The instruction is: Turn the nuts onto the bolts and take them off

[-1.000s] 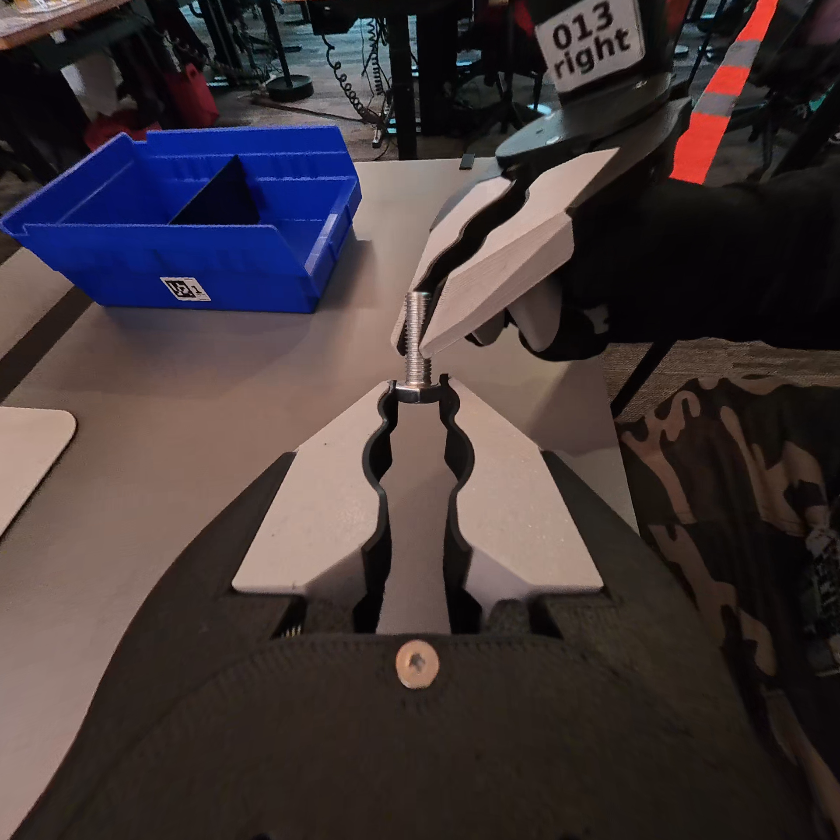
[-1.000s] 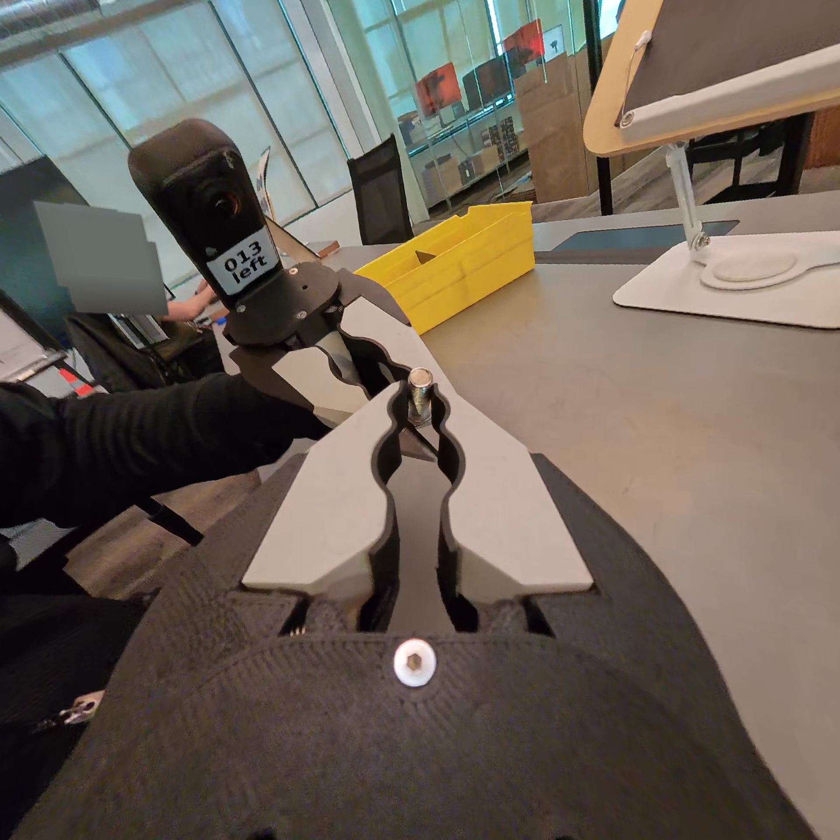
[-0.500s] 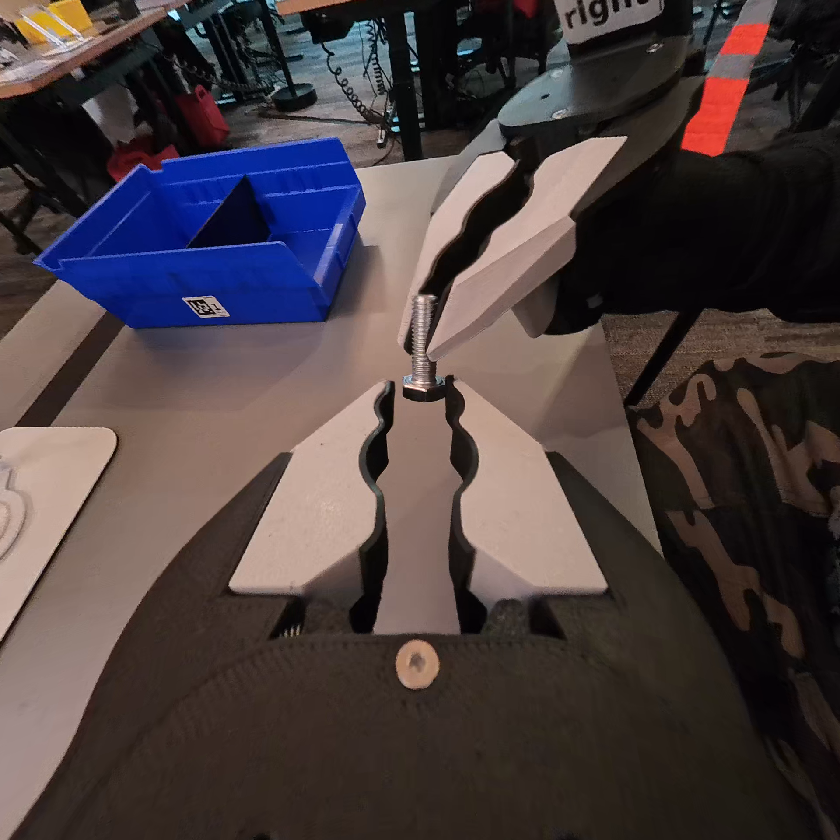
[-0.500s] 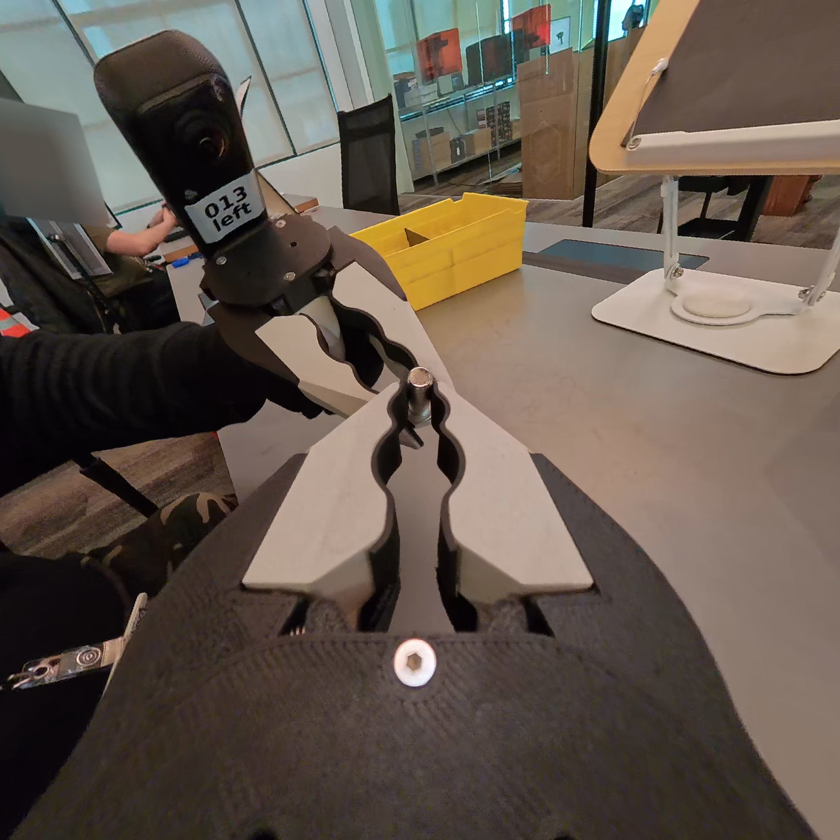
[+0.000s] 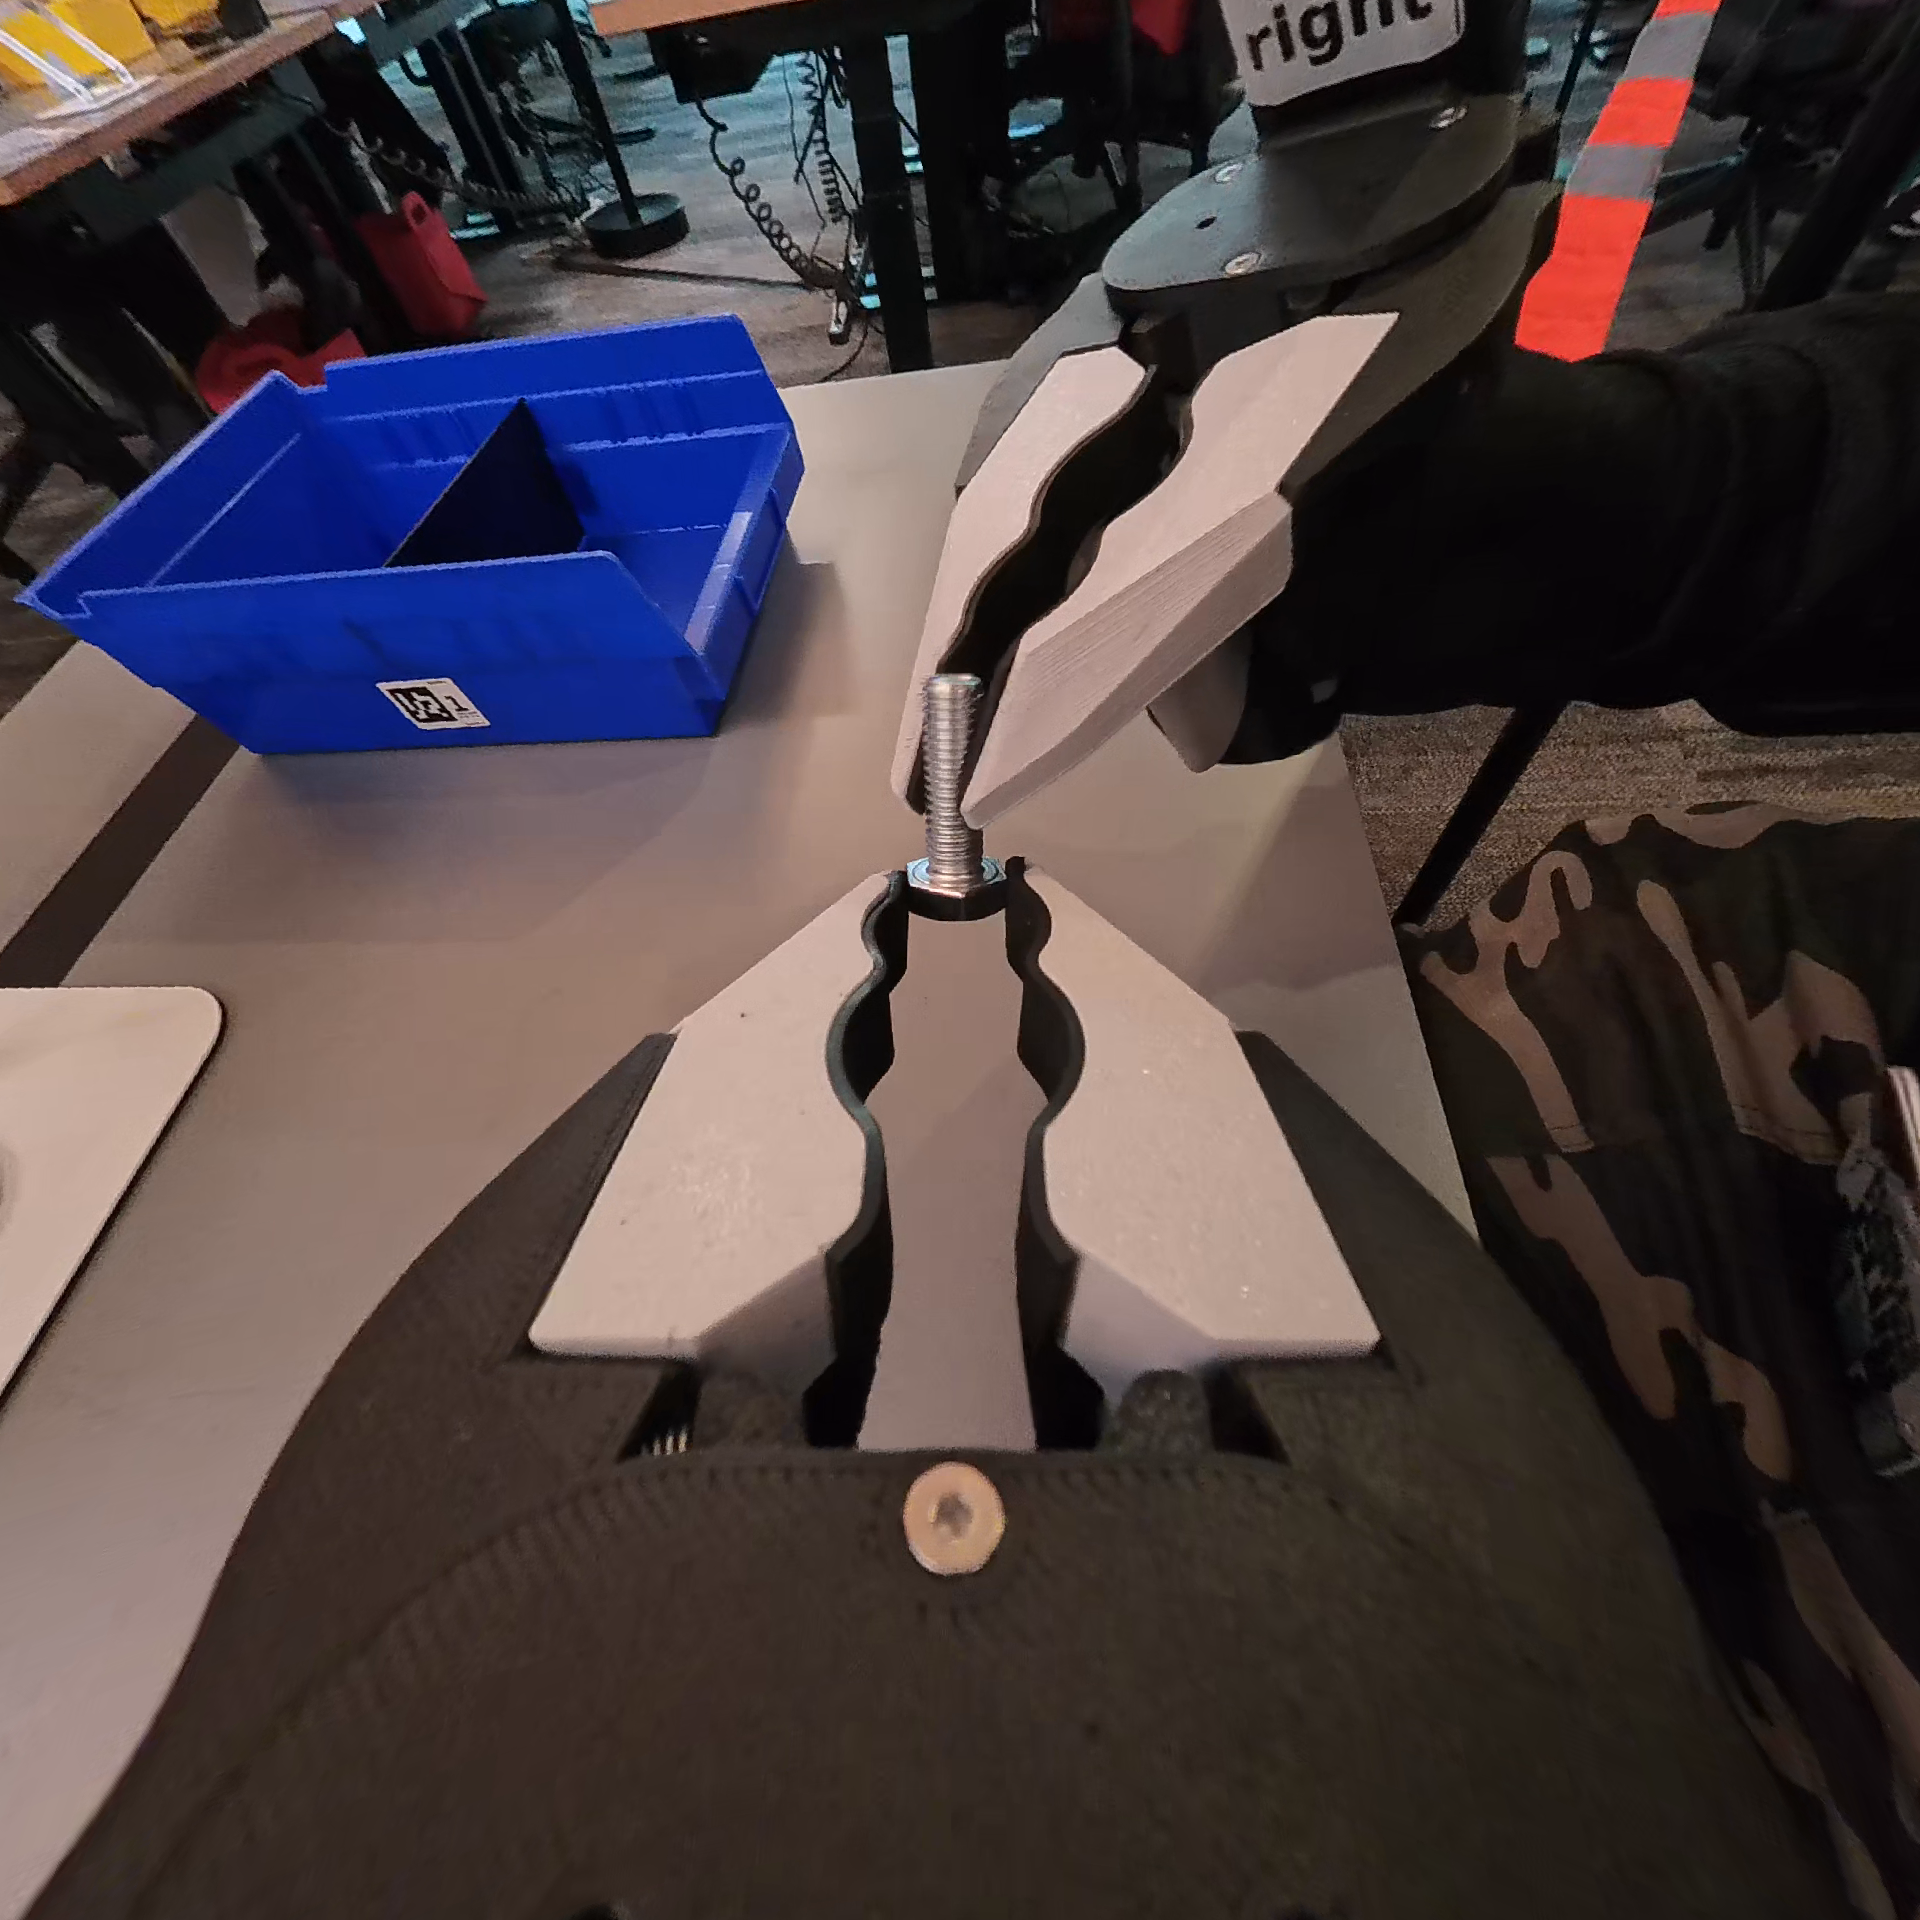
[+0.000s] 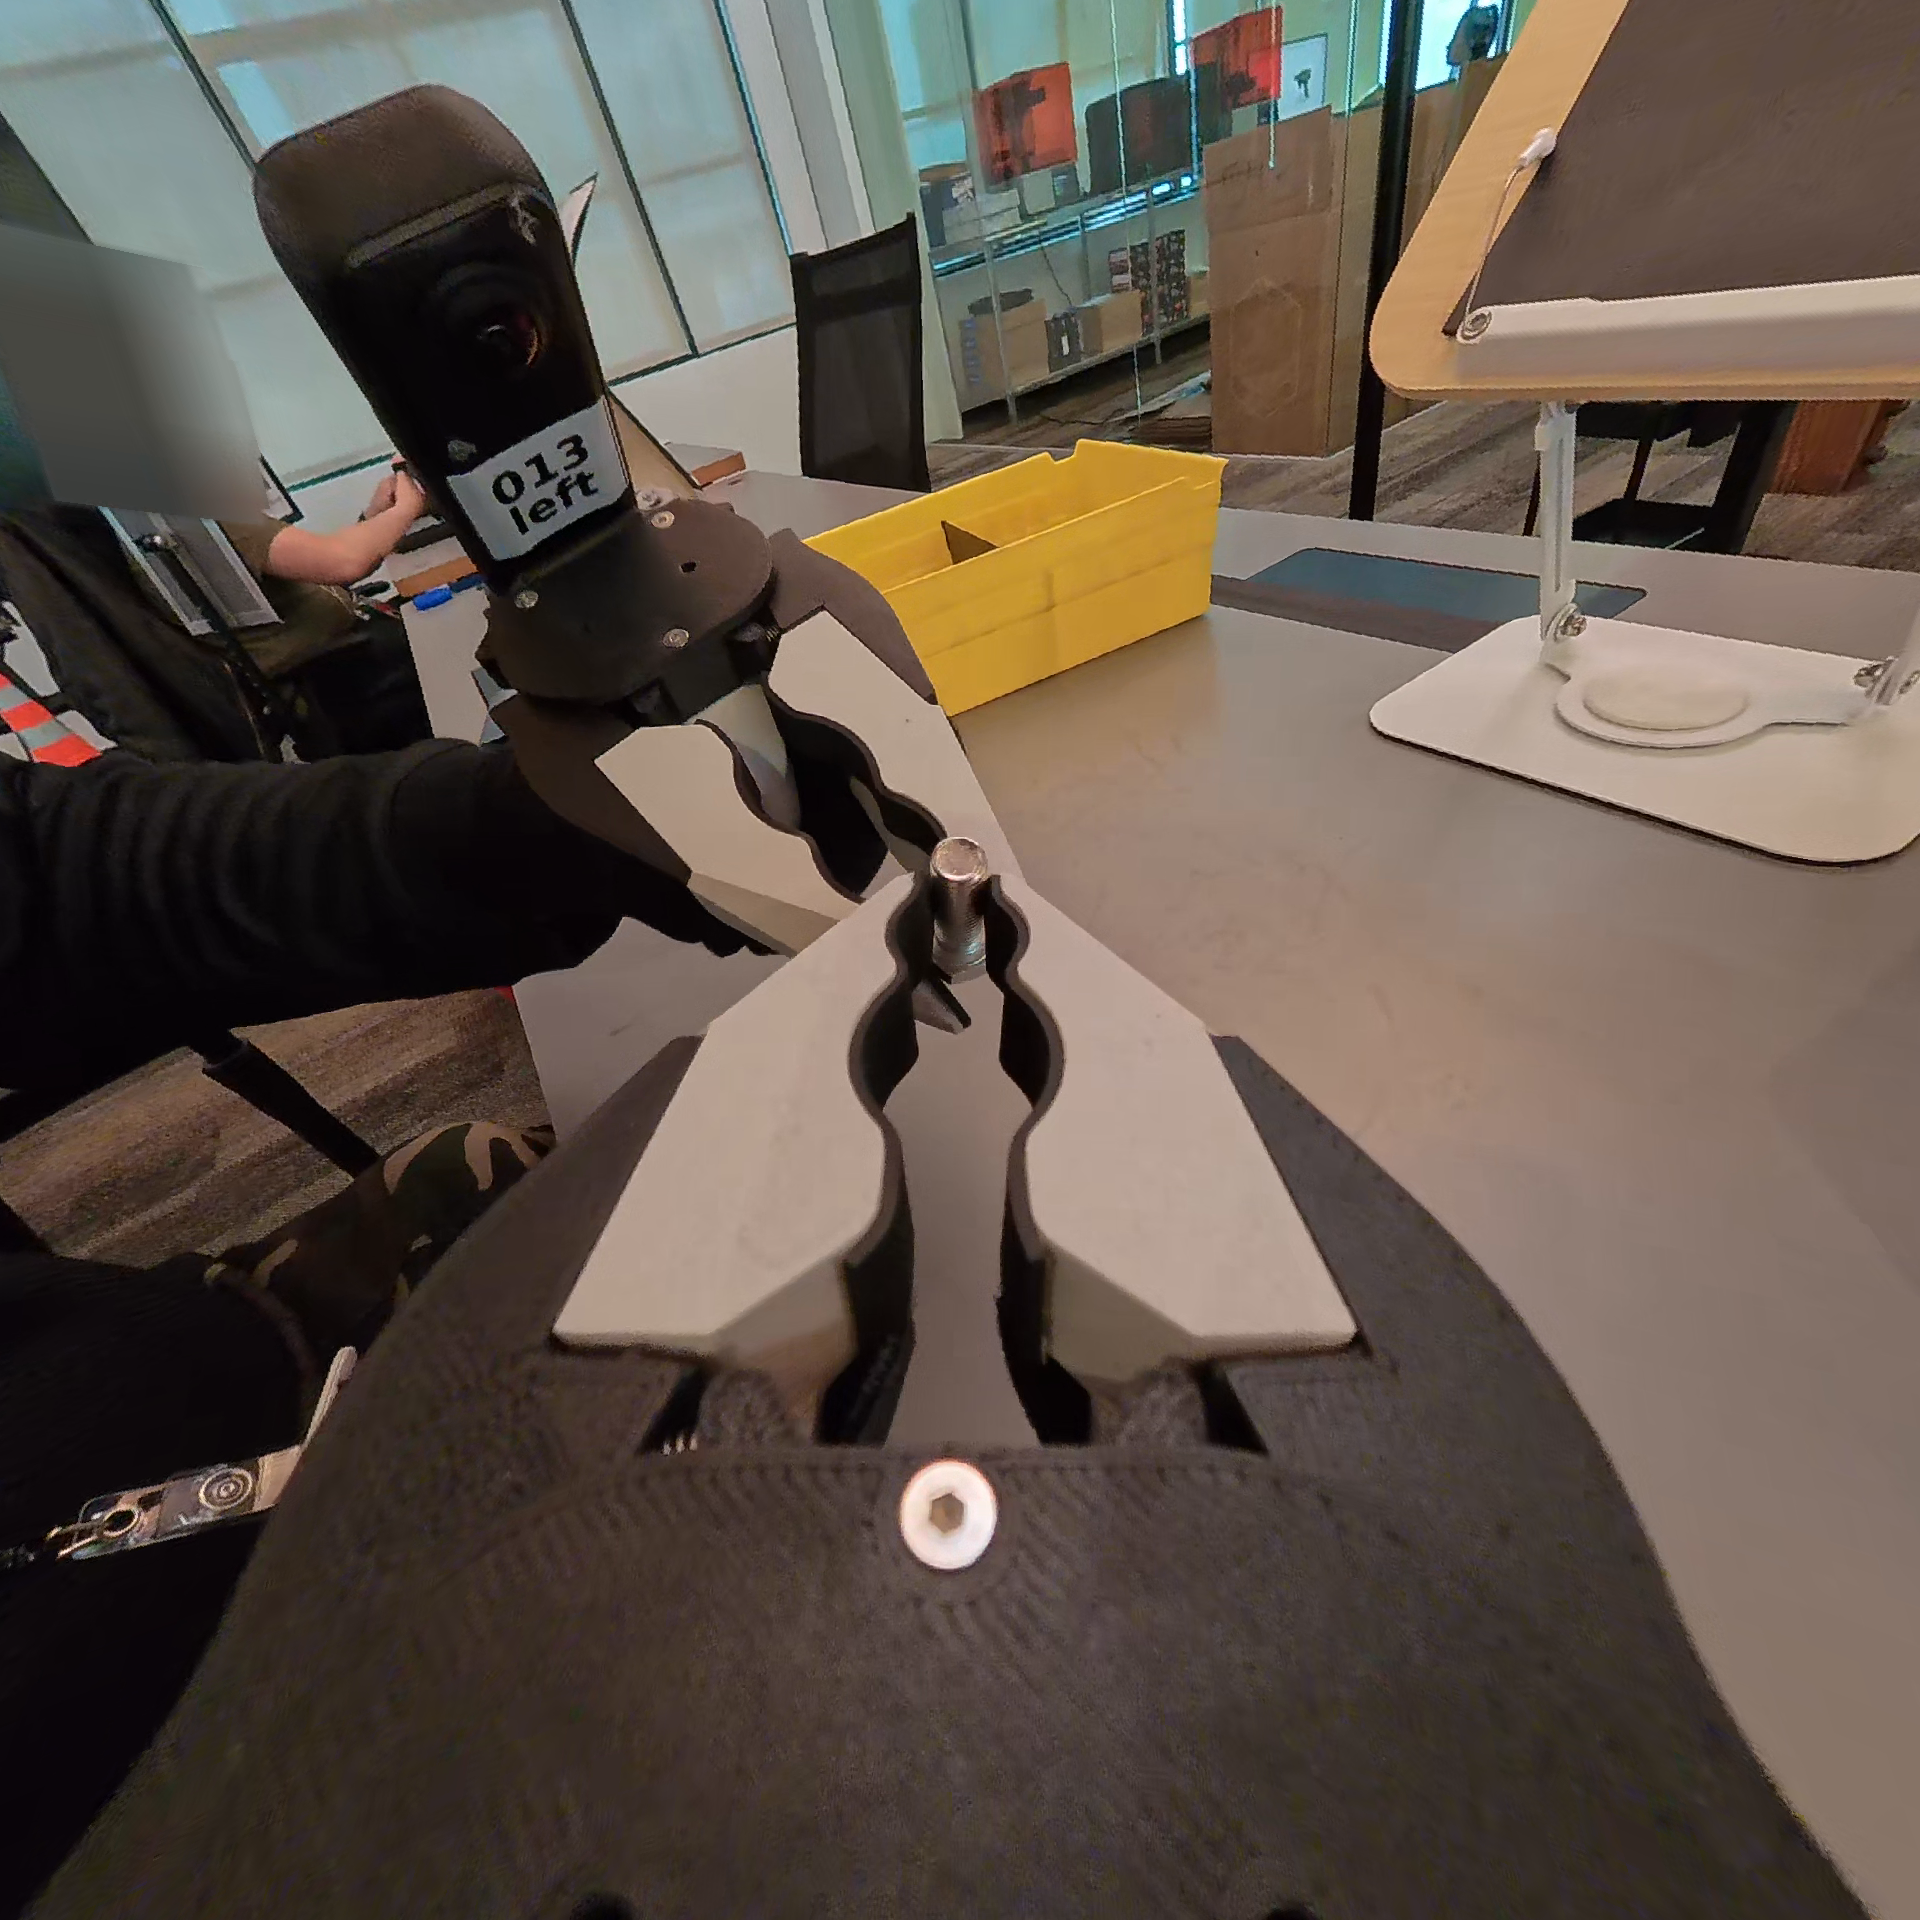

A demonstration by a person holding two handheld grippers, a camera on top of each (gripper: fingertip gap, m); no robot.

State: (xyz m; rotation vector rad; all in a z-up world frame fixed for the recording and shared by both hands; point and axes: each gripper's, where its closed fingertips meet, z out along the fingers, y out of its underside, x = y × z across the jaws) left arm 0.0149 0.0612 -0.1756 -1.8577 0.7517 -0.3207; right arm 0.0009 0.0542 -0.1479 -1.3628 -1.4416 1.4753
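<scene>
At the far left a blue bin (image 5: 436,582) sits on the grey table (image 5: 436,935). The left gripper (image 5: 954,894) pinches the nut (image 5: 952,885) at its tips. Above it, the right gripper (image 5: 940,800) squeezes the upright bolt (image 5: 950,774).

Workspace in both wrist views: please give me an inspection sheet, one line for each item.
Surface: grey table, bare around the work.
Job's things: bolt upright, held above the table; nut at its lower end.
Clutter: blue bin and yellow bin, each with a divider; white stand base.
Grippers: left hand-held gripper shut on the nut; right hand-held gripper shut on the bolt's thread.
Cables: none on the table; coiled cables on the floor behind.
Surroundings: desks, chairs, glass walls, cardboard boxes; another person seated in the background.
</scene>
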